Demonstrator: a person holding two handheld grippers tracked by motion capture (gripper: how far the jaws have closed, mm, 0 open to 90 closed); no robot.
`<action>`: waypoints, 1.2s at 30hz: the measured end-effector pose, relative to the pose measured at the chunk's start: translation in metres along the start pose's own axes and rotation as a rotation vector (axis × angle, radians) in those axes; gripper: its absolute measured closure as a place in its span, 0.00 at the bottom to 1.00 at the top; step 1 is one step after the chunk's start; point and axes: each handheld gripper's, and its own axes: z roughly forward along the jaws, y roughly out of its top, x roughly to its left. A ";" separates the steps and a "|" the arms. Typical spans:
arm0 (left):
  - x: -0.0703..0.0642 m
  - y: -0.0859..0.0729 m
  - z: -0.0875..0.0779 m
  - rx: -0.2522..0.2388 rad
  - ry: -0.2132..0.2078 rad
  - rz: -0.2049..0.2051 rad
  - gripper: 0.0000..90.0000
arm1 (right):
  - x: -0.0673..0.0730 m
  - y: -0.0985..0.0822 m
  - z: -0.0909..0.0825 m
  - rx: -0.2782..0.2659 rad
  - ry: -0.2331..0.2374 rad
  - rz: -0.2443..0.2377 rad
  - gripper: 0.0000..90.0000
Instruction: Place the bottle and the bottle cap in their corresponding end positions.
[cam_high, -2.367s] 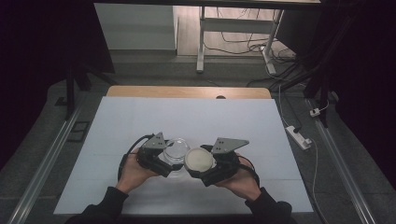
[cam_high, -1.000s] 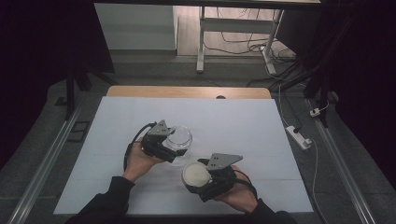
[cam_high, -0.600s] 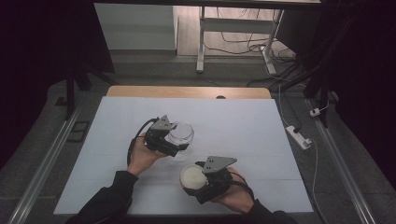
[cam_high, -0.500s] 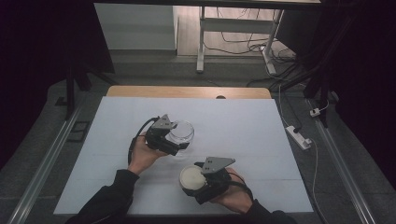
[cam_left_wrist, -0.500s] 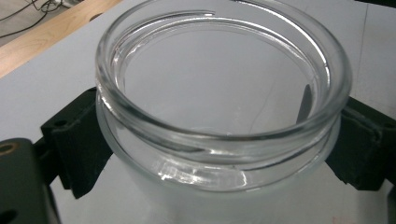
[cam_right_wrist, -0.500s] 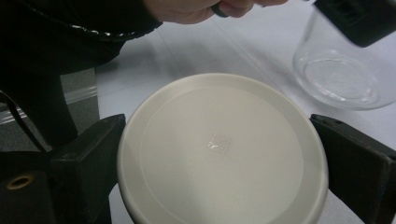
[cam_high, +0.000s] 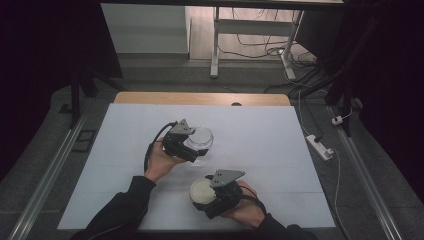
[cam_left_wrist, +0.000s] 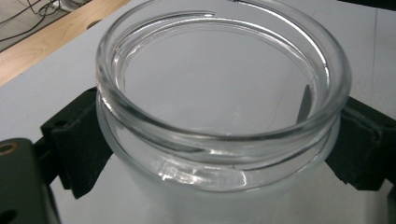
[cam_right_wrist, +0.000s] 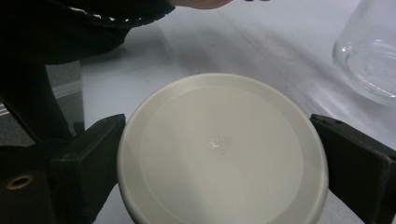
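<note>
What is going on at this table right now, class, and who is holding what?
A person works at a white table with a gripper in each hand. The left gripper is clamped around an open, empty glass jar, one jaw on each side below its rim. The right gripper grips a round cream lid by its edges, nearer the person. Lid and jar are apart, so the jar stands uncovered.

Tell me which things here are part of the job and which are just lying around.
In use:
glass jar, open, clamped by the left gripper
cream lid, clamped by the right gripper

Lying about:
white power strip on the floor right of the table
cables on the floor beyond the table
</note>
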 end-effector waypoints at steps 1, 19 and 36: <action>0.001 0.000 0.001 0.001 -0.001 0.000 0.08 | 0.000 0.000 0.001 0.000 -0.001 0.000 0.08; 0.014 0.000 0.023 0.006 0.004 -0.001 0.08 | -0.007 -0.012 0.026 0.041 -0.018 -0.026 0.08; 0.024 -0.014 0.036 -0.007 0.015 -0.027 0.08 | -0.020 -0.020 0.036 0.072 -0.034 -0.009 0.08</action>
